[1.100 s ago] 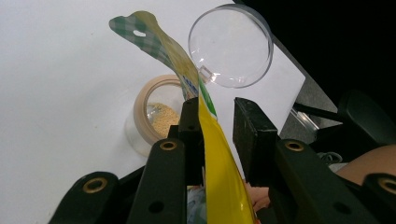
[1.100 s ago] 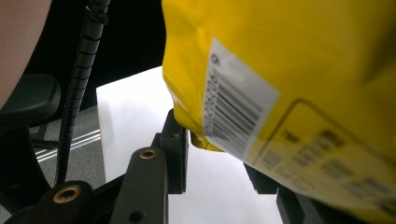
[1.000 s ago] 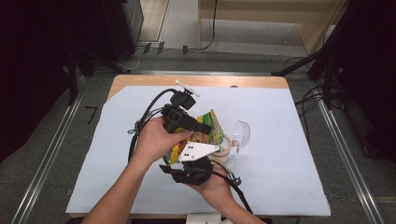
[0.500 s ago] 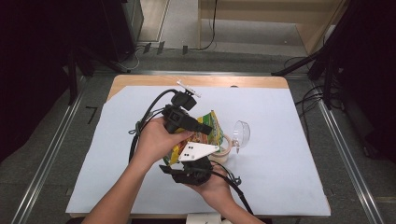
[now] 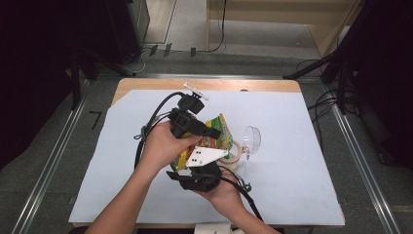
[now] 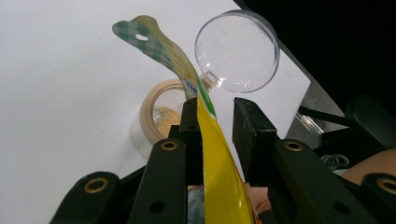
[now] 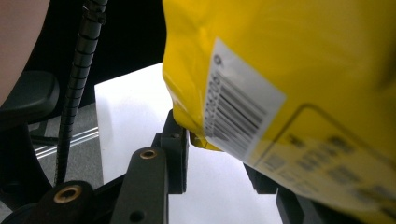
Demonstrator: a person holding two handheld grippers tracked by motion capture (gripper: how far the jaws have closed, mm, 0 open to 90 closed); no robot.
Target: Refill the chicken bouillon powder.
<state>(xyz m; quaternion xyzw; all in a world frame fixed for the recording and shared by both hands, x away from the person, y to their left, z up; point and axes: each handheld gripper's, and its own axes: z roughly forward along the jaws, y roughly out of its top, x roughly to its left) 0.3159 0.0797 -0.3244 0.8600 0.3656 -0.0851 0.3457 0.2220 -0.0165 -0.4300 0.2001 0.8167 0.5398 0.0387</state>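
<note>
At frame centre, my left gripper (image 5: 214,132) and right gripper (image 5: 195,170) both clamp the yellow bag (image 5: 220,134) above the jar (image 6: 161,114).

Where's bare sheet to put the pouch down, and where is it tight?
Free: the white sheet left of the forearm, the far strip below the wooden table edge, and the right side beyond the clear lid. Crowded: the middle, where both grippers, the yellow pouch and the open jar bunch together.
</note>
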